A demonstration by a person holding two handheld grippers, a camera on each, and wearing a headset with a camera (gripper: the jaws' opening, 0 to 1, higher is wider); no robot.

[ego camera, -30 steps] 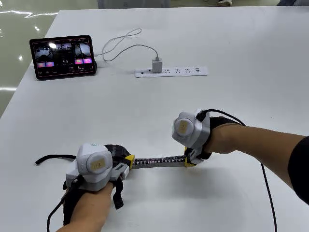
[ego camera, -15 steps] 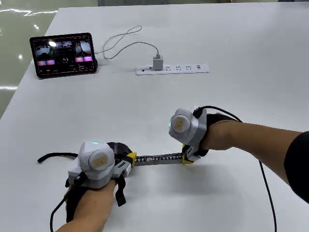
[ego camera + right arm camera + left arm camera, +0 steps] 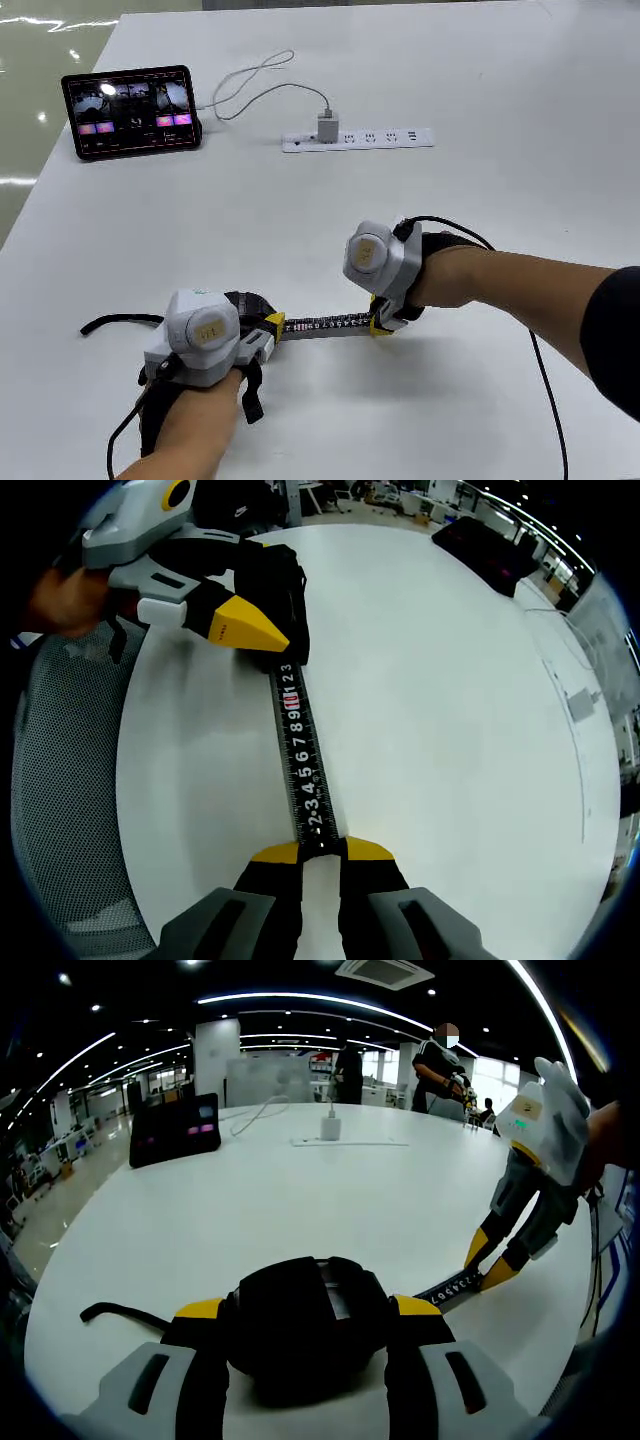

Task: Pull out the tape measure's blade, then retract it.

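Near the front edge of the white surface (image 3: 300, 220), a black, rounded tape measure case (image 3: 305, 1320) sits between the yellow-tipped jaws of the left gripper (image 3: 262, 330), which are clamped on its two sides. From the case a narrow printed steel blade (image 3: 300, 765) runs flat along the surface toward the right gripper (image 3: 321, 852), a short stretch of it drawn out. The right gripper view shows that gripper's jaws closed together on the blade's free end, with black and red numerals readable along the strip between the two grippers. The right gripper stands tilted downward, its tips at the surface. A black strap (image 3: 115, 322) trails from the case toward the left across the surface. Well apart from the work, at the far left, a dark tablet with a lit screen (image 3: 130, 110) stands propped up. Beside it lies a white power strip (image 3: 370, 138) with a white charger block (image 3: 327, 128) plugged in, and a white cable (image 3: 255, 90) loops from the charger toward the tablet.
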